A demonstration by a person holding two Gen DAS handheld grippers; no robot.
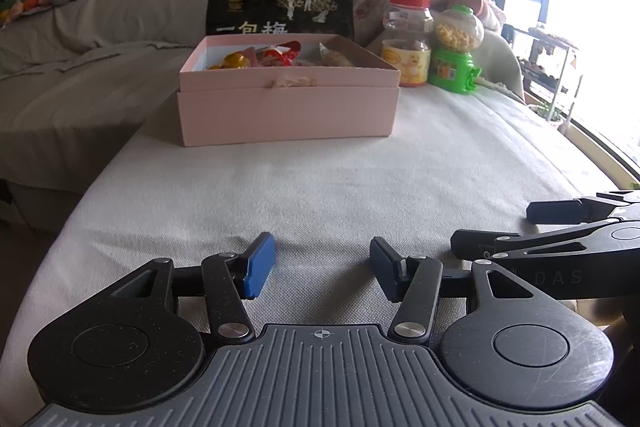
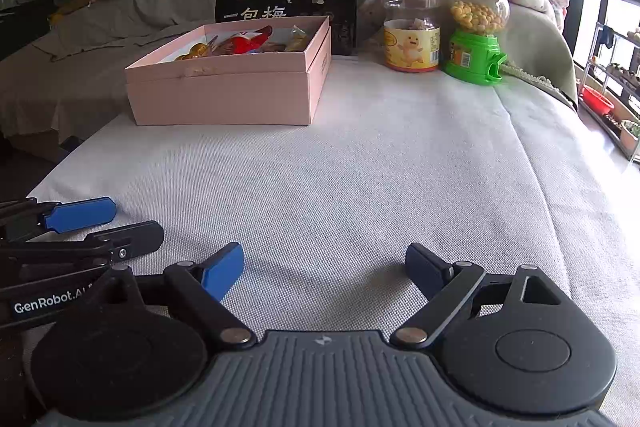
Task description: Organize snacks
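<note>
A pale pink cardboard box (image 1: 288, 107) holds red and yellow snack wrappers (image 1: 264, 57). At its twelve o'clock stands a black foil bag with white tree print (image 1: 280, 5); at two o'clock, a clear red-lidded plastic jar with yellow label (image 1: 406, 41) and a green candy dispenser with yellow balls (image 1: 456, 53). The woven tablecloth (image 1: 320, 179) is off-white.

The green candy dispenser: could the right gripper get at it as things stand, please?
Probably yes. The right gripper is open and empty, with only bare cloth before the green candy dispenser; the jar stands beside it, not in front.
</note>
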